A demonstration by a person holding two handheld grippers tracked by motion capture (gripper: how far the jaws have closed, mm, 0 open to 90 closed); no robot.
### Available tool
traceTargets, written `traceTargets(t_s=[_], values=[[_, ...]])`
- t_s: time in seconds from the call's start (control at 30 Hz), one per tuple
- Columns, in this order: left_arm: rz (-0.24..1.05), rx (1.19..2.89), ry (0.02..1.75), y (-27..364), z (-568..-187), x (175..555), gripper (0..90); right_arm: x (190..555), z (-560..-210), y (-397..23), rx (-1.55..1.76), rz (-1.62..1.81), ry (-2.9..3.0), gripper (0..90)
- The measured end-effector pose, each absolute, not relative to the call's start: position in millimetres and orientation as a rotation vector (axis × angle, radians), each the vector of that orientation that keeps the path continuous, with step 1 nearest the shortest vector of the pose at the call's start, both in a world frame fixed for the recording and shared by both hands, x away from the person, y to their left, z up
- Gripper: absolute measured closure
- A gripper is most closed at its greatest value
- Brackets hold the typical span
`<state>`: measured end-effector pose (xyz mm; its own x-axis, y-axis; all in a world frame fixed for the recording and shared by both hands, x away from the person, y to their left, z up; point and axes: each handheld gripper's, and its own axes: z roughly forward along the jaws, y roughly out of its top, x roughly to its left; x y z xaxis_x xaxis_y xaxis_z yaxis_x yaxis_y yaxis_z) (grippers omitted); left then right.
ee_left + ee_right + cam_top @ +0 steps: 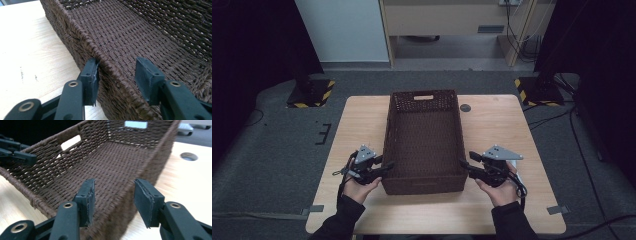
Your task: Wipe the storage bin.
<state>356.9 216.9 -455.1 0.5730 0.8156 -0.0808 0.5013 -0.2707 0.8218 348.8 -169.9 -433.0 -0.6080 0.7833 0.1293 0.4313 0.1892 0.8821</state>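
- Basket [424, 145], brown and woven, sat on the table [502, 125] between the two tongs, its near corners at their tips.
- Left tongs [388, 166] straddled the rim, one pad outside touching the weave, the other inside and apart: spread, no pinch.
- Right tongs [463, 164] were spread too, astride the opposite wall, pressing nothing.
- Both hands came in low and level from the near edge, mirrored, likely set for a two-sided lift.
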Motion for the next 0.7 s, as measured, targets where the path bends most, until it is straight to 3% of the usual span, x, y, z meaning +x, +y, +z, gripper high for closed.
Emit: traceTargets(t_s=[0.1, 0.33, 0.7], values=[[0.465, 1.935, 1.047, 220, -450, 358, 49.6, 353, -437, -163, 1.148, 1.368, 2.144, 52.9], [0.506, 1.866, 1.041, 228, -441, 363, 43.7, 360, -442, -167, 1.178, 1.299, 2.145, 66.7], [0.517, 1.887, 1.022, 221, -449, 377, 45.9, 370, -442, -170, 1.192, 1.293, 2.118, 73.7]])
